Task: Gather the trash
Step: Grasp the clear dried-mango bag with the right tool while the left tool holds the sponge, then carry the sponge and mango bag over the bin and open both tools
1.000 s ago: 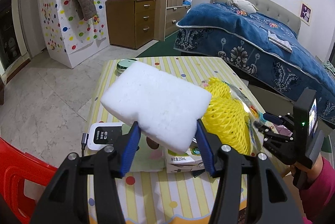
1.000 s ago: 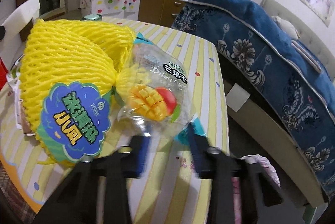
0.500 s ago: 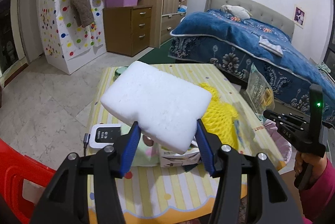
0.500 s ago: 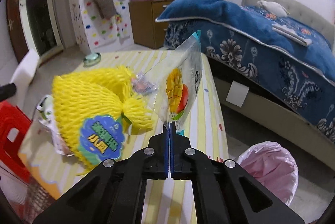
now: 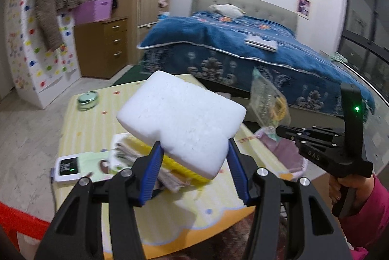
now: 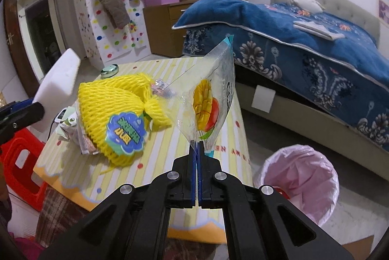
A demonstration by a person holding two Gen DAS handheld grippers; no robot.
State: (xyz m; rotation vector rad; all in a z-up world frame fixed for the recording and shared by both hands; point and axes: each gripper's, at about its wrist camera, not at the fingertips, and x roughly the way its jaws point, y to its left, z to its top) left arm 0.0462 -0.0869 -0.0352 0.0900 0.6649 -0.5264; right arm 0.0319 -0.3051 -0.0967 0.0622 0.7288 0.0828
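The clear mango snack bag (image 6: 209,99) is now off the striped table (image 6: 170,138) and hangs in the air, because the right gripper (image 6: 197,150) has just closed on its bottom corner and lifted it. So this piece seems ready for the pink-lined trash bin (image 6: 299,182), which stands on the floor just right of the table. The left gripper (image 5: 193,162) is clamped on a white foam block (image 5: 182,119), held above the table.

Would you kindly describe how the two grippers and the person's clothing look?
Both grippers are black angular frames with silver screw heads and blue ribbed pads. The right gripper bears "DAS" lettering and an upright black block showing a green light. A magenta sleeve shows at its handle.
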